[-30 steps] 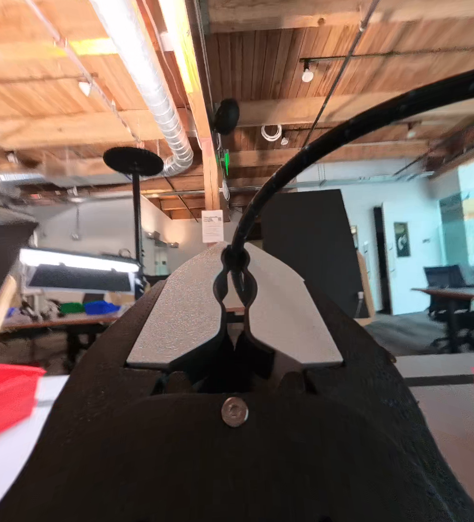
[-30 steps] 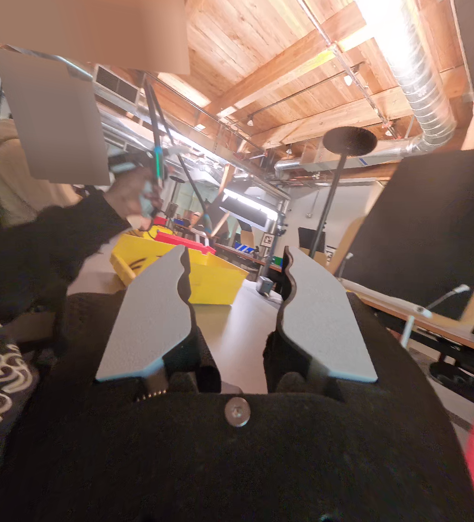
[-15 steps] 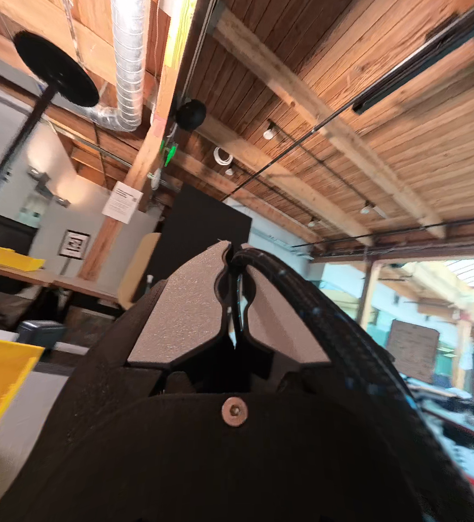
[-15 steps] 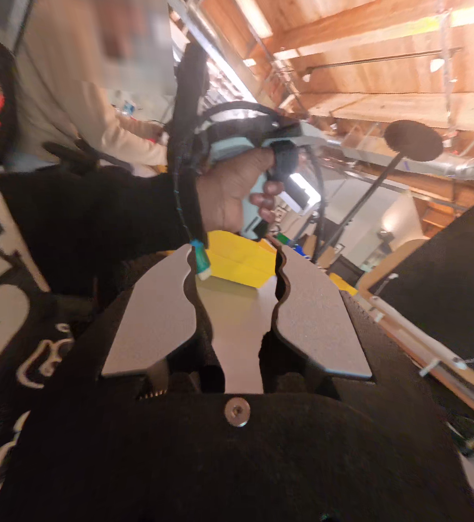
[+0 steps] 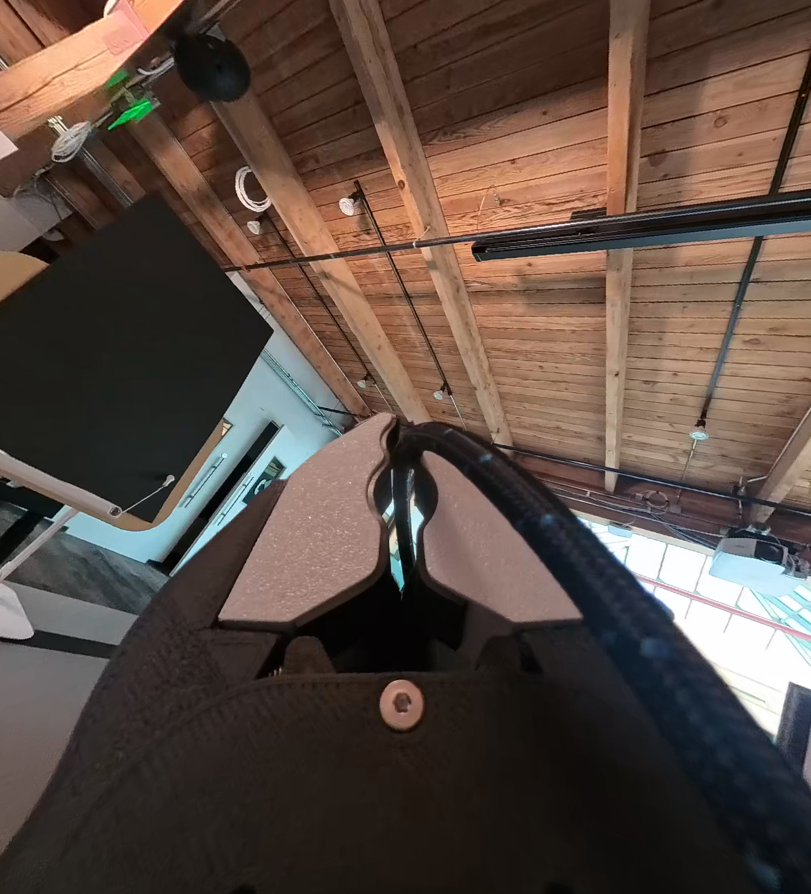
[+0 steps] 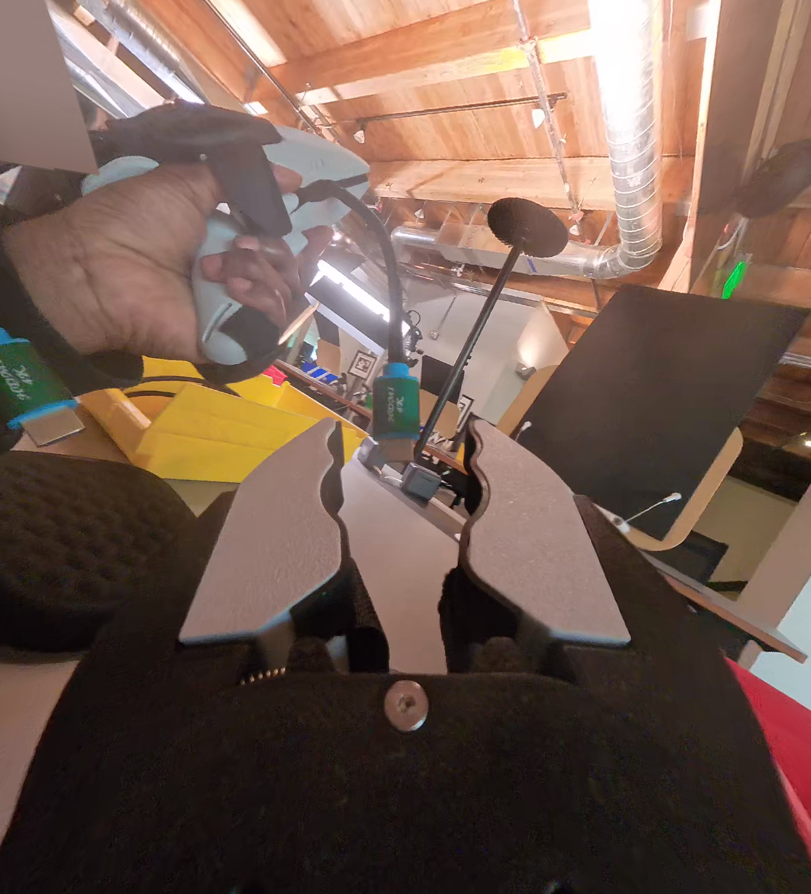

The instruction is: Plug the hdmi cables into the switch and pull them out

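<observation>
We see the left tool (image 5: 406,445) clamped on a black HDMI cable (image 5: 563,537), aimed at the wooden ceiling (image 5: 539,193). The right tool (image 6: 401,435) stands apart, empty — ahead a green plug (image 6: 394,411) hangs above the switch (image 6: 420,481) at the tabletop (image 6: 389,556) edge, yellow bins (image 6: 229,425) left, a black pole (image 6: 466,353) just behind.

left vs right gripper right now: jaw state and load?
The left gripper is shut on a black braided cable that arcs out over its right side; the right gripper is open and holds nothing. The left points up at the ceiling; the right faces a green HDMI plug hanging ahead. Both have grey fingers.
</observation>
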